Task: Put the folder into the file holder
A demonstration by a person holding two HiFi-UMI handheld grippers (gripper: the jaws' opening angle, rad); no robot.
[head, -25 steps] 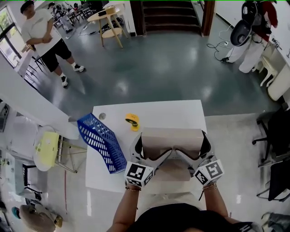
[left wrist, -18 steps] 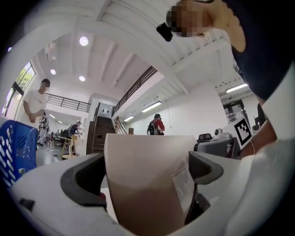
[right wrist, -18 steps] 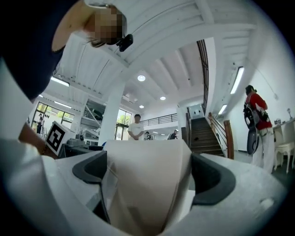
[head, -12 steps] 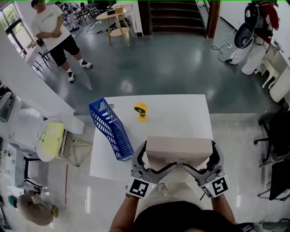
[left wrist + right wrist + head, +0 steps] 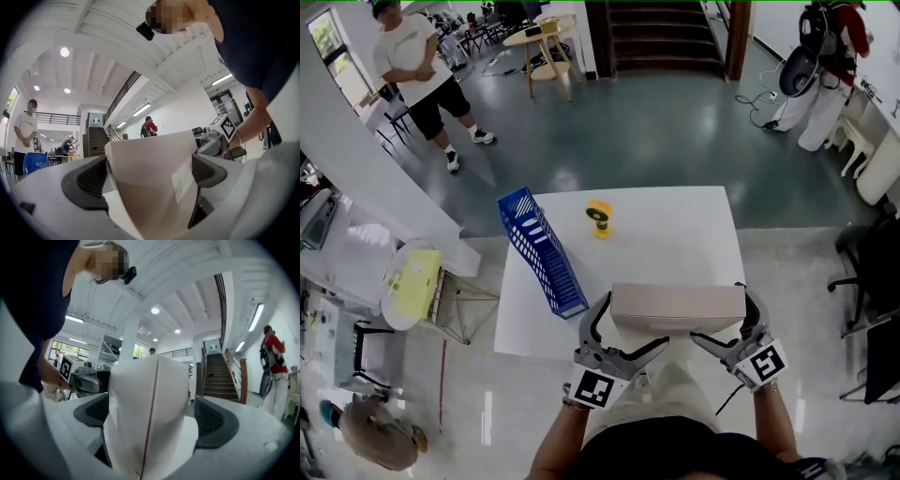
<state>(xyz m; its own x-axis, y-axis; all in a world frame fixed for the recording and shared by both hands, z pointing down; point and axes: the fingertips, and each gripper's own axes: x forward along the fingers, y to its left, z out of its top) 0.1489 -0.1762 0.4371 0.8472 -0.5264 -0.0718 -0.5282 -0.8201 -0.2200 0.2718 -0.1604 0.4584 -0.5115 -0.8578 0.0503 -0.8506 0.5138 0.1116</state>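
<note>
Clamping folder (image 5: pixel 678 307) ends: left gripper (image 5: pixel 630 323), right gripper (image 5: pixel 724 321), jaws wide.

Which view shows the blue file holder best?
The head view: the whole file holder stands at the table's left edge. The left gripper view catches only a small blue sliver; the right gripper view, just the folder.

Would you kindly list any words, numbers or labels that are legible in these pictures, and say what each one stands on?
No text here can be read.
Folder: a pale label on it, its print too faint to read.
Yellow object: a dark marking, too small to read.
Left cube and right cube: square black-and-white marker patterns, no letters or numbers.
</note>
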